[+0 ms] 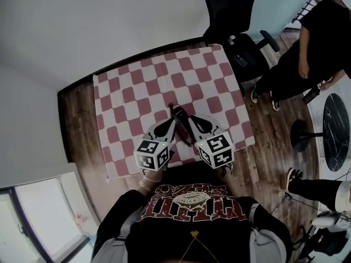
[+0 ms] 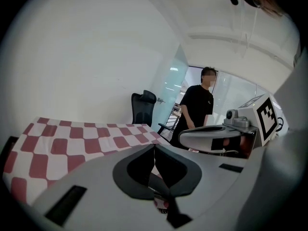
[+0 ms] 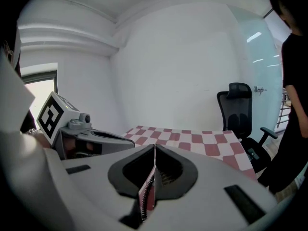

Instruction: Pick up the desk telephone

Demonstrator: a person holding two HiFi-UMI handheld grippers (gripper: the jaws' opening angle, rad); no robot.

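Left tongs (image 2: pixel 154 147) and right tongs (image 3: pixel 154 146) each have their tips pressed together with nothing pinched between them, which only their own gripper views show. Through the slit behind the right tongs' closed tips appears a thin dark red piece with a coiled edge, apparently part of the desk telephone (image 3: pixel 147 196). The left gripper view gives only a reddish scrap low in its slit. The head view alone shows the layout: the two tongs lie side by side, tips converging, and the dark red telephone sits between and just under those tips. Whether either pair touches it I cannot tell. Under them lies the red-and-white checked tabletop (image 1: pixel 137 92). Beyond its far corner, on the right tongs' side, stands a black office chair (image 1: pixel 230 15), with a person in black (image 1: pixel 312 43) just past it.
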